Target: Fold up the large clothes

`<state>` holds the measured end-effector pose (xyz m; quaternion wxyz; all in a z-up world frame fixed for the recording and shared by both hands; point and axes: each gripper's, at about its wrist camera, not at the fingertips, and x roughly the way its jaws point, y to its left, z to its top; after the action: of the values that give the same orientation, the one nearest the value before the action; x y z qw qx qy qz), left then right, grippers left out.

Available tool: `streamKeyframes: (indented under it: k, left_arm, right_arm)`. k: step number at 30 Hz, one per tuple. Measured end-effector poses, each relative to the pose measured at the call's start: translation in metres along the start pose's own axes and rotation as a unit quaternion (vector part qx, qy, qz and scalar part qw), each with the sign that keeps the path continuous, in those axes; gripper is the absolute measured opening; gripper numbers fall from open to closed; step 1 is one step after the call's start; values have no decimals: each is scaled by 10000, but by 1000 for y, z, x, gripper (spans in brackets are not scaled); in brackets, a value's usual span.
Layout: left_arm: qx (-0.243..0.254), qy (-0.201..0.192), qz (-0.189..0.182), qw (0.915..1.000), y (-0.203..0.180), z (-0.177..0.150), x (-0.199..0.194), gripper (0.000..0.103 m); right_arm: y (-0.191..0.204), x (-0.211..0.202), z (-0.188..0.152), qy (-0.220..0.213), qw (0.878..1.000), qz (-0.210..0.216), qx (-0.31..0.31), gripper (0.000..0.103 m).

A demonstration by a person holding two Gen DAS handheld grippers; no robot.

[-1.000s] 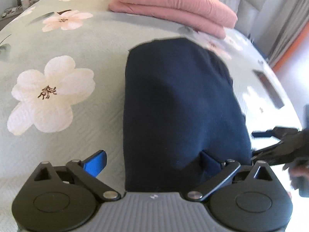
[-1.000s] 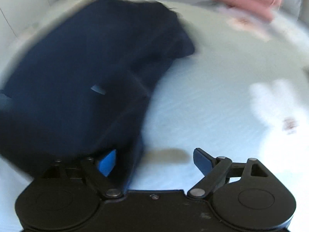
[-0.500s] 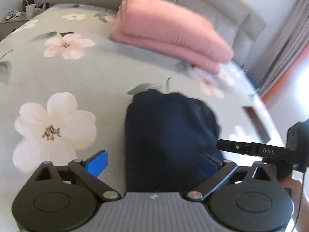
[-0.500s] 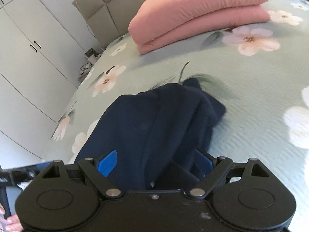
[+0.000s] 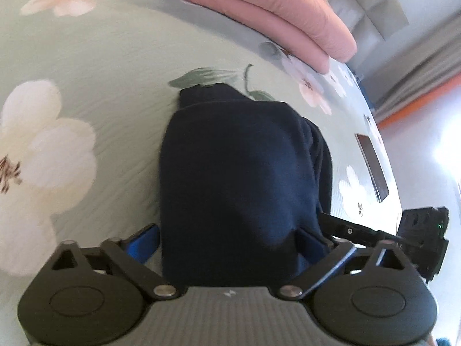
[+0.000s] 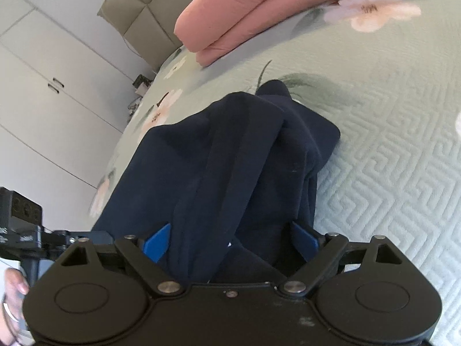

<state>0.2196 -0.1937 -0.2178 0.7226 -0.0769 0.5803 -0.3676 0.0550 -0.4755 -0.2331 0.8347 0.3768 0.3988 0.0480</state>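
Observation:
A dark navy garment (image 5: 239, 167), folded into a thick bundle, lies on the floral bedspread (image 5: 100, 57). My left gripper (image 5: 226, 242) straddles its near end. Its jaws are wide and closing, with the bundle between the blue pads; no squeeze shows. The right gripper's finger (image 5: 354, 230) reaches in at the bundle's right side. In the right wrist view the same garment (image 6: 230, 150) shows stacked folds. My right gripper (image 6: 230, 239) stands wide around its near end, a pad at each side. The left gripper's body (image 6: 20, 213) is at the far left.
A folded pink blanket (image 5: 259, 8) lies at the head of the bed, by the padded headboard (image 6: 138, 14). A dark flat object (image 5: 371, 167) rests near the bed's right edge. White wardrobe doors (image 6: 43, 86) stand beyond the left side. A hand (image 6: 11, 288) shows bottom left.
Both grippers have closed in on the folded garment. The right gripper, earlier with only one finger under loose cloth, now has the bundle between both fingers. The left view has tipped down.

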Motion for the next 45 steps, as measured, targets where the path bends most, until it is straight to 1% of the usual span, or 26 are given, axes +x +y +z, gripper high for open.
streamKeyframes:
  k: [4,5,6,7,8,10,14,15,16,17,18,20,21,22,24,26,29,30,31,35,38,39,40,41,42,45]
  left_arm:
    - [303,-42,228,9993,-19,0,2,85]
    - [387,-59,218,9990,-23,-1,0,81]
    - [435,-65,205,9988,-24,-2,-3,80]
    - [437,-74,179,9989,-24,-3,-8,77]
    - [369,-66,118,9992,-20,-3,-12,75]
    - [197,-83,-68,9997,-13,-4,-21,73]
    - [72,-245,-476,9985,-7,-7,-44,73]
    - [47,-250,-404,9989,-7,-8,-45,73]
    - [-2,-221,-225,9995,-6,-9,-43,77]
    - [-14,-163,23,9999,-6,-9,-39,77]
    - [5,-145,208,9997,-5,-10,-35,77]
    - [-3,-171,143,9998,-2,-13,-34,80]
    - [46,-145,106,9998,-2,-13,-34,80]
    - [139,-138,154,9997,-5,-13,-34,82]
    - [236,-91,295,9992,-8,-11,-29,86]
    - [209,-49,327,9992,-10,-11,-23,90]
    - [321,-47,421,9986,-11,-15,-13,92]
    - [376,-54,452,9983,-12,-17,-12,92]
    - [436,-65,484,9979,-13,-18,-11,92]
    - [522,-27,490,9974,-13,-17,-8,93]
    - [463,-68,422,9980,-15,-18,-6,91]
    - [482,-88,412,9979,-16,-18,-9,88]
    - [512,-76,430,9977,-18,-17,-13,84]
    - [478,-19,416,9980,-19,-15,-17,82]
    - [374,65,343,9987,-17,-11,-23,81]
    - [272,107,110,9995,-17,-7,-51,81]
  right_arm:
    - [-8,0,3,20,9985,156,529,103]
    - [-7,1,3,34,9975,303,640,96]
    - [-4,3,2,107,9947,679,770,52]
    - [-1,6,-3,148,9900,977,1005,45]
    - [6,6,-9,43,9882,1030,1133,45]
    - [29,1,-15,-148,9934,787,817,43]
    - [65,-20,-9,-421,9924,1063,457,42]
    - [75,-26,-3,-428,9955,842,88,45]
    - [84,-29,3,-389,9980,395,-302,51]
    - [89,-30,7,-347,9971,-130,-666,84]
    - [88,-27,8,-226,9926,-727,-948,103]
    - [74,-21,5,-41,9800,-1688,-1053,102]
    - [68,-20,2,2,9752,-1970,-1009,102]
    - [59,-20,0,41,9756,-1999,-902,102]
    - [35,-25,-1,-25,9880,-1537,-160,102]
    - [9,-30,-5,-185,9951,-667,712,102]
    - [-23,-18,-10,-33,9885,372,1463,102]
    - [-27,-12,-9,72,9868,554,1520,102]
    - [-29,-6,-11,90,9866,613,1507,102]
    - [-22,4,-17,-303,9863,967,1304,103]
    - [-4,24,-12,-265,9900,806,1131,103]
    - [3,30,-10,-138,9895,854,1155,99]
    - [10,34,-11,-115,9869,906,1331,91]
    - [14,33,-11,-167,9845,895,1497,77]
    - [19,33,-9,-239,9825,956,1579,69]
    - [46,17,-8,-277,9839,1100,1384,67]
